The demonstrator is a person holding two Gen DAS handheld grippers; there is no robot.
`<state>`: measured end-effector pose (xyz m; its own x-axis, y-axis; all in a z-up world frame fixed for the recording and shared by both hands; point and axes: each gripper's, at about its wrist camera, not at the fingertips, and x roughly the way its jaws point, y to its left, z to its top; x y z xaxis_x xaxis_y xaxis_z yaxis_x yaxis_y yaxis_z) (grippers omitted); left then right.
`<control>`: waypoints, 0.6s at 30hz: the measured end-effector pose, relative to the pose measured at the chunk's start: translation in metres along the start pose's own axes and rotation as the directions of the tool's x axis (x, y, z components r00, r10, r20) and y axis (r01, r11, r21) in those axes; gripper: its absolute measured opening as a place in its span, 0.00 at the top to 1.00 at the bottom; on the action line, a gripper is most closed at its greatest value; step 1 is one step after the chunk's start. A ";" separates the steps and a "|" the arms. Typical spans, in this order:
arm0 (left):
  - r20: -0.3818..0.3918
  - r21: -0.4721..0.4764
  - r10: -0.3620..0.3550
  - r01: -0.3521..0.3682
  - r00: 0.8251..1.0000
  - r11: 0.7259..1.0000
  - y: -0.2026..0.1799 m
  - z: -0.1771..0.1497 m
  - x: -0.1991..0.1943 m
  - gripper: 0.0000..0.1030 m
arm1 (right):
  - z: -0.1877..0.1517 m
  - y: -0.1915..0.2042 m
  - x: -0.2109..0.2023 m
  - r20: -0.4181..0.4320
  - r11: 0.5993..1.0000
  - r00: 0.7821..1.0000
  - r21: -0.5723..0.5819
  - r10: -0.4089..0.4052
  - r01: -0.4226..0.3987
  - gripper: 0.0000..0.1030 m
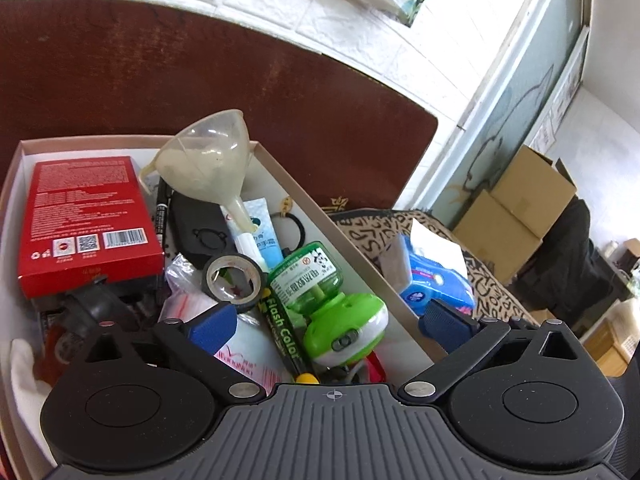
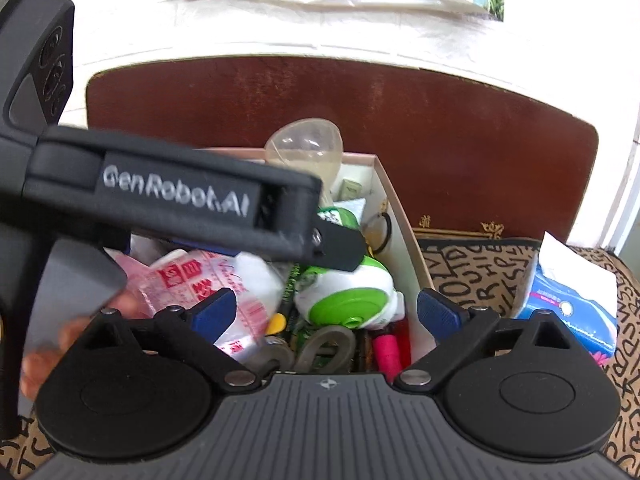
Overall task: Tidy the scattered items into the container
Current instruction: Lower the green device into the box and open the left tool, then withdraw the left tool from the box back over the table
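A white cardboard box [image 1: 352, 236] holds a red carton [image 1: 86, 220], a clear funnel [image 1: 208, 160], a tape roll [image 1: 234, 280], a green plug-in repellent bottle [image 1: 332, 304], a "Flash Color" marker [image 1: 282, 328] and a plastic bag [image 2: 208, 280]. My left gripper [image 1: 328, 324] hangs open over the marker and green bottle, its pads pressing on nothing. My right gripper [image 2: 325, 311] is open above the same green and white device [image 2: 348, 292], a pink spool [image 2: 386, 350] and grey scissor handles [image 2: 320, 350]. The left tool's black housing [image 2: 172, 196] crosses the right wrist view and hides the box's left half.
A blue tissue pack [image 1: 436, 280] lies outside the box on the letter-patterned cloth [image 2: 472, 276], to the right. A dark red headboard [image 1: 240, 80] rises behind the box. A person's fingers [image 2: 60, 344] grip the left tool. Cardboard cartons [image 1: 520, 208] stand far right.
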<state>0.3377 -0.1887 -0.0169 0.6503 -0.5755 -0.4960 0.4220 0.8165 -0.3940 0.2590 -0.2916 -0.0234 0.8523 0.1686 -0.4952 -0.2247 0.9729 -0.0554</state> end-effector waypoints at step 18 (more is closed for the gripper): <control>0.038 0.110 0.095 -0.098 0.995 0.989 -0.036 -0.045 -0.080 0.00 | -0.013 0.032 -0.059 0.026 1.000 1.000 0.026 0.014 -0.015 0.01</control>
<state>0.2413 -0.1742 0.0023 0.7106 -0.4934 -0.5016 0.4231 0.8693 -0.2557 0.1958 -0.2728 -0.0069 0.8612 0.1863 -0.4728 -0.2246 0.9741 -0.0253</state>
